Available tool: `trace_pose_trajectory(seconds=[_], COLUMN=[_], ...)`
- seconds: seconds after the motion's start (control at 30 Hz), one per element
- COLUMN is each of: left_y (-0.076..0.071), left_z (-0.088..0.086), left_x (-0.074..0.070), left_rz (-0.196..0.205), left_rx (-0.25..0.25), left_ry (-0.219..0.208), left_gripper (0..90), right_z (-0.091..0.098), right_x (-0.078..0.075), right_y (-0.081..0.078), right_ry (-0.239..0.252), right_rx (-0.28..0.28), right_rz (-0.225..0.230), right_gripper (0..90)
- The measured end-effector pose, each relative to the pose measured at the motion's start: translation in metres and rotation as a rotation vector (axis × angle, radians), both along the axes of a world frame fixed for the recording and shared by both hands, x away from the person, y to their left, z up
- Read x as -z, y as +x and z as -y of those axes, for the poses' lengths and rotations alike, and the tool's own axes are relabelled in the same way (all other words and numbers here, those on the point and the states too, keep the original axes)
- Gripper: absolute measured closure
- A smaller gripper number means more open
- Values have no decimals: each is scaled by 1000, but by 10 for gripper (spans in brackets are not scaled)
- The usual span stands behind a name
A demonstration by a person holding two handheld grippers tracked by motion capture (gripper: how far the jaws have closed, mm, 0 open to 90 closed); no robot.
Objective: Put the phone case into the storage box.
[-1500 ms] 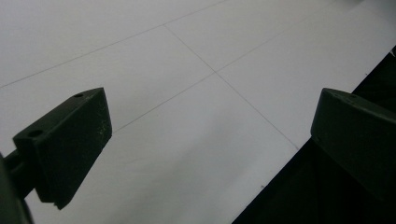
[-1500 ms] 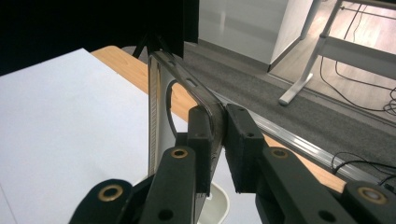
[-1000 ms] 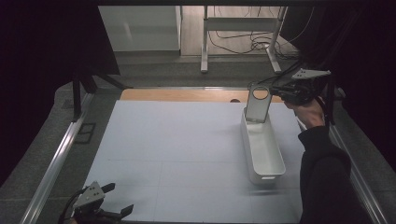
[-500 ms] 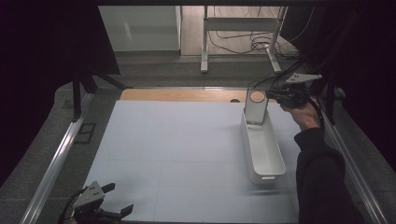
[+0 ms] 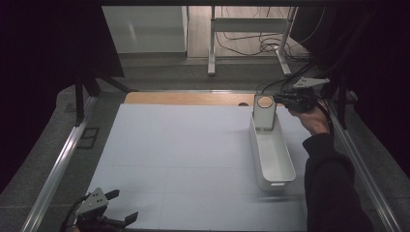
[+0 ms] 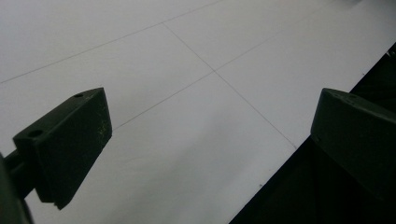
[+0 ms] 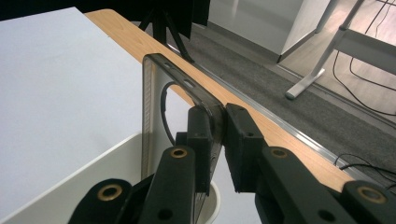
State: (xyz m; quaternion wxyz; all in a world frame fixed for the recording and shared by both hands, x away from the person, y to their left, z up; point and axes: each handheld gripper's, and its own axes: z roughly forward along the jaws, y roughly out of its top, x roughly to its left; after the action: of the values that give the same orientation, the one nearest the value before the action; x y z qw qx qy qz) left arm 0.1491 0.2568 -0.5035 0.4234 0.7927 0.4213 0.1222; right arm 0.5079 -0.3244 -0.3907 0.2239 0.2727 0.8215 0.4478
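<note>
Phone case (image 5: 264,112), translucent grey with a round cutout near its top, held upright over the far end of the long white bin (image 5: 271,153) at the right side of the table. Right gripper (image 5: 285,101): its two black jaws are pinched nearly together on one long edge of the case, as seen in the right gripper view, where the case (image 7: 159,107) stands on end between the pads and the bin's rounded rim (image 7: 116,149) lies directly below. Gripping by the edge leaves the lower end of the case free, so it can go into the narrow bin end-first; whether that end already touches the bin floor cannot be told. The bin lies lengthwise, pointing away from the person, near the wooden strip (image 5: 188,98) at the far edge of the white table cover (image 5: 183,154). Left gripper (image 5: 118,209): parked at the near left corner of the cover, well apart from the bin, jaws spread wide with nothing between them and bare cover (image 6: 187,116) ahead of them; it appears idle, the work being one-handed at this stage. Judged step: lowering the case into the bin, release not yet made.
</note>
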Motion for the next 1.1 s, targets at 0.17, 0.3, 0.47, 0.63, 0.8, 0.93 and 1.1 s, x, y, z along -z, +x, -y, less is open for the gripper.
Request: trace_pose_trajectory(seconds=[0.17, 0.3, 0.47, 0.63, 0.8, 0.93, 1.1], left_y=[0, 0, 0, 0, 0, 0, 0], left_z=[0, 0, 0, 0, 0, 0, 0], left_x=[0, 0, 0, 0, 0, 0, 0], left_rz=[0, 0, -2, -1, -2, -2, -1], left_rx=[2, 3, 3, 3, 3, 2, -1], left_ry=[0, 0, 1, 3, 3, 4, 1], left_gripper=[0, 0, 0, 0, 0, 0, 0], right_z=[1, 1, 2, 3, 1, -2, -1], right_x=[3, 9, 12, 12, 14, 14, 12], right_y=[1, 1, 1, 1, 2, 3, 0], right_ry=[-8, -28, -27, -29, -34, -40, -30], right_rx=[3, 18, 45, 68, 103, 134, 149], right_rz=[1, 12, 16, 5, -15, -12, -22], right_gripper=[806, 805, 798, 784, 718, 666, 599])
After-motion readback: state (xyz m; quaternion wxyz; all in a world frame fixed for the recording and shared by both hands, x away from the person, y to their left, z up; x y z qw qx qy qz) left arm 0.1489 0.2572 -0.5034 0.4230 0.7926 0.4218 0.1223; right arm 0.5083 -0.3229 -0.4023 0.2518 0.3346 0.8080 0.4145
